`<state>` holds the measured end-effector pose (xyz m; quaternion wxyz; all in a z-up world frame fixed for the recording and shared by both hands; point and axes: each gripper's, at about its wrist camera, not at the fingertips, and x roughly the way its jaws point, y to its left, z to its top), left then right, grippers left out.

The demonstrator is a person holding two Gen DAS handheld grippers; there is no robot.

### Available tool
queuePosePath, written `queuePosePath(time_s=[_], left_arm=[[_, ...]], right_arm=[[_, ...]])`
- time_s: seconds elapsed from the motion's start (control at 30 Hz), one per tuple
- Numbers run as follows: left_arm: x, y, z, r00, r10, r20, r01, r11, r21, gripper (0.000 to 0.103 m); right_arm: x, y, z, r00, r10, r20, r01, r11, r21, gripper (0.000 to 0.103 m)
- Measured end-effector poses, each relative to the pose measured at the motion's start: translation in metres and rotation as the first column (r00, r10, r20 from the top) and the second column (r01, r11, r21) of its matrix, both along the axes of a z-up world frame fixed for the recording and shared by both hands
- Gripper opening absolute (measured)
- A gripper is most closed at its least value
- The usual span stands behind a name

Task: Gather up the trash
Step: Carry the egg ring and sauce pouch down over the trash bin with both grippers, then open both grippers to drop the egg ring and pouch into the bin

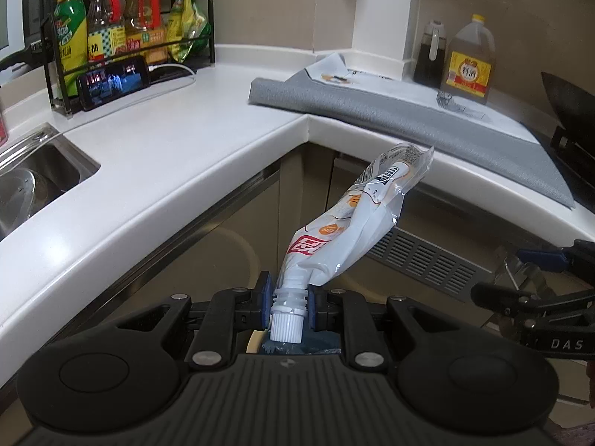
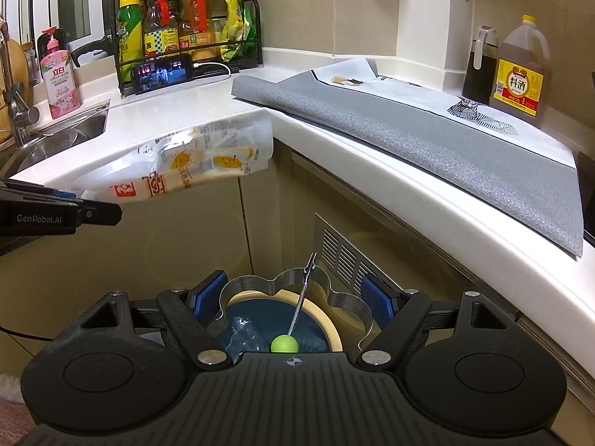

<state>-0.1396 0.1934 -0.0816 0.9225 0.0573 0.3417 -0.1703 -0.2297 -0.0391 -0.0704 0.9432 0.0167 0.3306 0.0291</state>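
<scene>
White plastic spout pouch [image 1: 347, 230], pinched at its ribbed neck by the nearly closed left tongs [image 1: 289, 306], tilted up in front of the worktop [image 1: 178, 156] corner. Seen only from the right wrist: wide-spread right tongs [image 2: 293, 295] gripping a wavy metal ring [image 2: 293, 288], above a bin [image 2: 327, 329] holding clear wrap and a green-balled pin. White L-shaped worktop, grey mat [image 2: 427, 141], sink [image 2: 70, 130], bottle rack [image 2: 186, 33], beige cabinets below.

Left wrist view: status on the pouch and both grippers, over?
Left gripper shut on spouted pouch, at the neck. Right gripper shut on scalloped metal ring. Lined bin directly below, drop path clear.
</scene>
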Motion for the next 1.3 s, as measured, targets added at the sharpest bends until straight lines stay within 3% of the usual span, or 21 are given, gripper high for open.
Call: queuePosePath(time_s=[0.9, 1.3], left_arm=[[0.049, -0.018, -0.049, 0.987, 0.004, -0.163, 0.008, 0.997, 0.072, 0.020], [0.082, -0.038, -0.104, 0.941, -0.007, -0.338, 0.052, 0.991, 0.123, 0.020]], right_arm=[[0.044, 0.003, -0.034, 0.994, 0.038, -0.104, -0.039, 0.999, -0.010, 0.080], [0.079, 0.004, -0.083, 0.977, 0.084, -0.198, -0.083, 0.996, 0.012, 0.080]])
